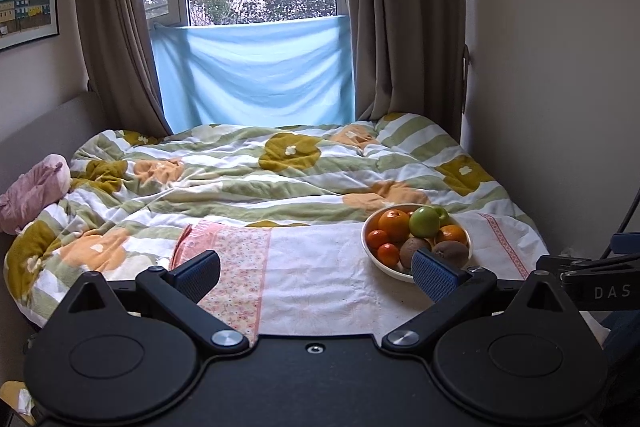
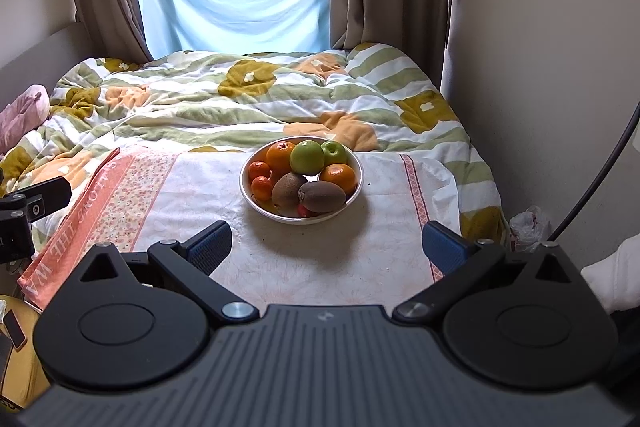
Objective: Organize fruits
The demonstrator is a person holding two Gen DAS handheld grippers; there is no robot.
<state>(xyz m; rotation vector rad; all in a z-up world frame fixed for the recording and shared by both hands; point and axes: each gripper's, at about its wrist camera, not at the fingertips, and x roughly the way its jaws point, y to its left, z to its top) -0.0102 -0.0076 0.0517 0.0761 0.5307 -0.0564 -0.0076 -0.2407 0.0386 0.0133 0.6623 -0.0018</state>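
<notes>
Both grippers, left (image 1: 316, 273) and right (image 2: 326, 245), hover with fingers spread and empty above the bed's near edge, facing the bowl (image 2: 248, 197). All visible fruit (image 2: 306, 157) lies heaped inside it on the cloth (image 2: 200, 187), which fits fruit gathered or awaiting sorting.

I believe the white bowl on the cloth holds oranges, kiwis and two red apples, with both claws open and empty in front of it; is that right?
Not quite: the two apples are green, not red, as the right wrist view shows. The rest stands: the white bowl sits on the cloth holding oranges and kiwis, with the left claw and the right claw open and empty.
</notes>
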